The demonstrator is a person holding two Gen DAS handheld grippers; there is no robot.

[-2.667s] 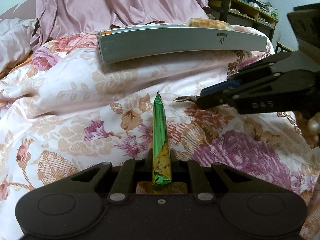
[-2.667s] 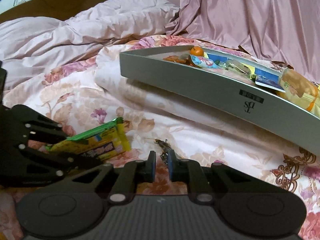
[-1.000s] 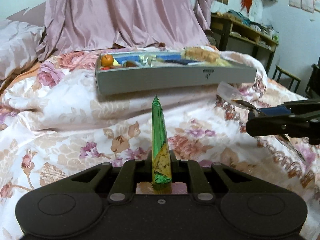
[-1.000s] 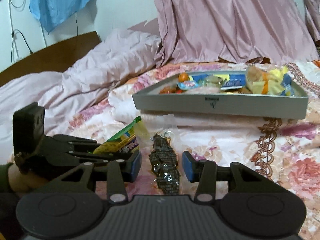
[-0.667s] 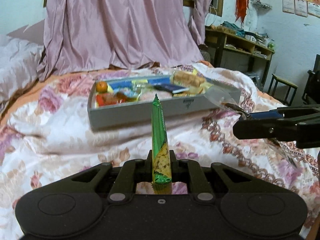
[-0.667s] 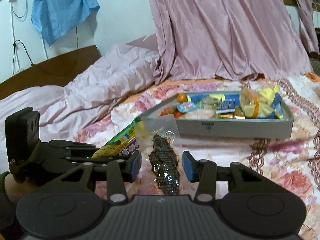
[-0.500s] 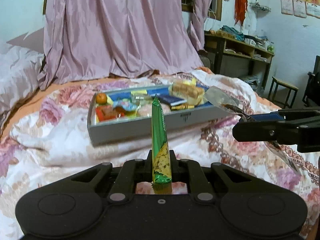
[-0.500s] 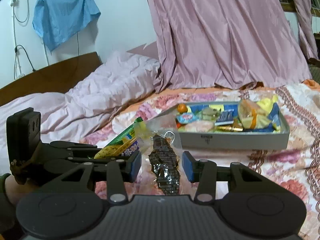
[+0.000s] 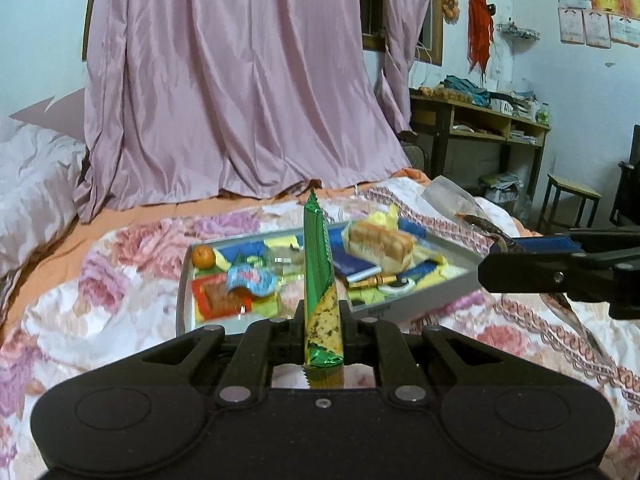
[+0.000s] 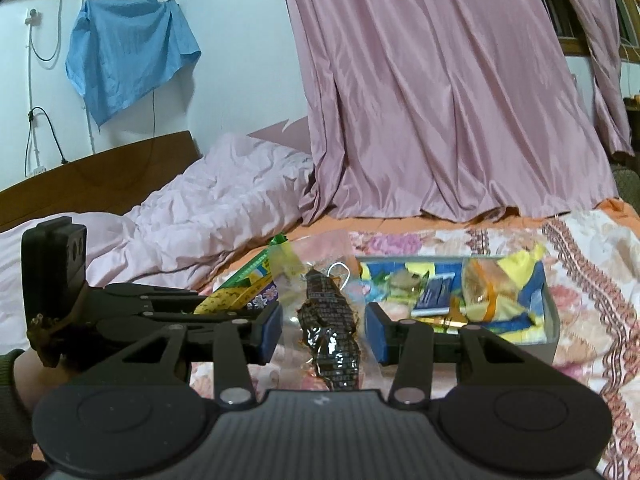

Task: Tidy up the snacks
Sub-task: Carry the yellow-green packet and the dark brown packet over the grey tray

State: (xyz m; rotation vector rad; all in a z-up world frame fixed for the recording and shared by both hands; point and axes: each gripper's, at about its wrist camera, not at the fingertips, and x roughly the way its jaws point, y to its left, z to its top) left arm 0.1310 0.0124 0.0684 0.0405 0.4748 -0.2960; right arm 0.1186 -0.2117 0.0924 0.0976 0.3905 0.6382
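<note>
A: Item: green snack packet (image 9: 318,264). Location: clamped edge-on in the left gripper (image 9: 322,320), jaws closed tight on its lower end, tip pointing up and away. Held aloft, near side of the grey tray (image 9: 432,296) on the floral quilt (image 9: 120,312).

B: Second item: dark snack in clear wrapper (image 10: 330,320). Location: between the pads of the right gripper (image 10: 324,330), jaws only part closed, pressing on the clear film at either side. Also aloft, short of the tray. Grip judged light.

A: Tray contents: tangerine (image 9: 203,257) at far left, bread packet (image 9: 380,242) right of centre, mixed wrappers between. Crowded; little bare floor visible.

B: Step in hand, by judgement: carry both to the tray. Advice: bring over the near wall before lowering, one item at a time. Lay the green packet flat, not on end. Aim for the gap left of the bread packet.

A: For the dark snack: lower close to the pile before opening, given slack film and likely slip. Avoid knocking the tangerine, likely to roll.

B: Pose: both grippers level, side by side, left one to the left and slightly near, both pointed far toward the tray. Clear of the quilt.
</note>
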